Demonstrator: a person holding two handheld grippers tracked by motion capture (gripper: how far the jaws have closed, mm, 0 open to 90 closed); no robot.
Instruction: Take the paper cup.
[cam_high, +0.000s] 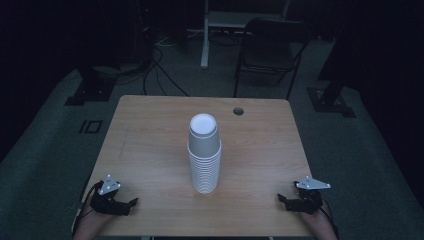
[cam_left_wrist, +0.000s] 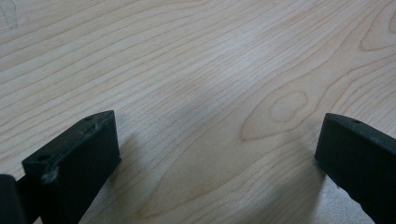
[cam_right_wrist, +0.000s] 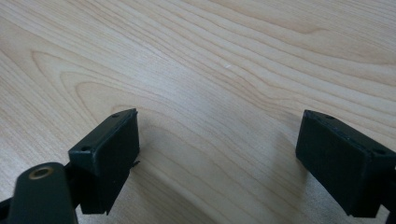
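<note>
A tall stack of white paper cups (cam_high: 204, 155) stands mid-bench on the pale wooden bench (cam_high: 150, 150); left tool (cam_high: 131, 204) and right tool (cam_high: 281, 200), jaws spread and empty, rest at the near corners.

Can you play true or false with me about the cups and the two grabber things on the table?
1. The stack of white cups stands upside down mid-table. True.
2. The left gripper holds a cup. False: its jaws are open, with only bare table between them.
3. The right gripper has open jaws. True.
4. The cups lie tipped over. False: the stack stands upright.
5. Both grippers touch the stack. False: they sit apart from it, near the table's front corners.
</note>
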